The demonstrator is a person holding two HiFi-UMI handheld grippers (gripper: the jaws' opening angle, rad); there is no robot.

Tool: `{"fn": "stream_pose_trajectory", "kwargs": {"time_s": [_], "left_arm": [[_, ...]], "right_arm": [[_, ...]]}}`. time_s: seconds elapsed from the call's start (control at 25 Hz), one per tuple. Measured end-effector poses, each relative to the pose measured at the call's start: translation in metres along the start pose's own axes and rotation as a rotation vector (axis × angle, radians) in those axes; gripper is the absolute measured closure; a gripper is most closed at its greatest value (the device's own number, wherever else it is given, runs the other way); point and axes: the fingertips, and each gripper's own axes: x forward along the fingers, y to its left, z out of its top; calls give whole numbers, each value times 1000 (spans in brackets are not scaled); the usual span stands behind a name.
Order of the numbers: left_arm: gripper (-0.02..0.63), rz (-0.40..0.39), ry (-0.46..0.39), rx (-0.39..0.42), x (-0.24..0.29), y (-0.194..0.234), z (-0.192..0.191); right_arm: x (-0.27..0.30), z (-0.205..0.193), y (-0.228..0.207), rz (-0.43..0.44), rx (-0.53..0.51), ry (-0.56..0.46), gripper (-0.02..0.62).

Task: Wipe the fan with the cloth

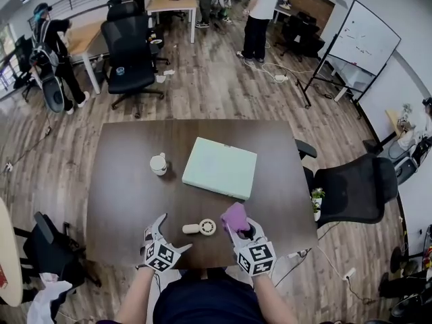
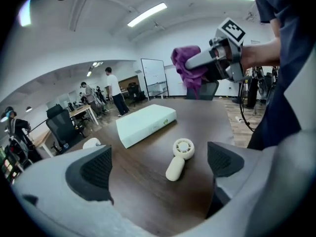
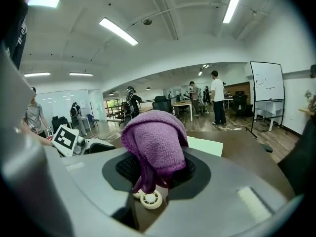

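A small cream hand-held fan (image 1: 200,228) (image 2: 178,158) lies flat on the dark table (image 1: 128,181), head to the right. My left gripper (image 1: 159,233) (image 2: 157,164) hovers just left of the fan, jaws open around nothing. My right gripper (image 1: 241,233) (image 3: 157,174) is shut on a bunched purple cloth (image 1: 235,216) (image 3: 154,143) (image 2: 188,66), held just right of and slightly above the fan's head (image 3: 150,198).
A pale green flat box (image 1: 220,167) (image 2: 144,123) lies mid-table beyond the fan. A white mug (image 1: 158,163) stands to its left. Office chairs (image 1: 354,187) flank the table; people stand far off in the room.
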Motion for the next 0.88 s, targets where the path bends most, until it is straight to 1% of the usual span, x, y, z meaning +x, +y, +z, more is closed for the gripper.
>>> {"fn": "stream_pose_trajectory", "kwargs": {"time_s": [0.16, 0.36, 0.56, 0.68, 0.88], "left_arm": [[12, -84, 63, 36, 27, -10, -13], [12, -175, 114, 76, 46, -26, -22], [12, -253, 189, 116, 72, -39, -49], [15, -285, 230, 106, 86, -44, -65], [21, -307, 240, 54, 104, -42, -78]], "right_arm": [[6, -9, 5, 27, 2, 21, 456], [9, -23, 11, 54, -12, 60, 456], [14, -45, 10, 63, 16, 103, 456], [14, -52, 9, 61, 19, 118, 456], [12, -54, 3, 50, 17, 123, 456]]}}
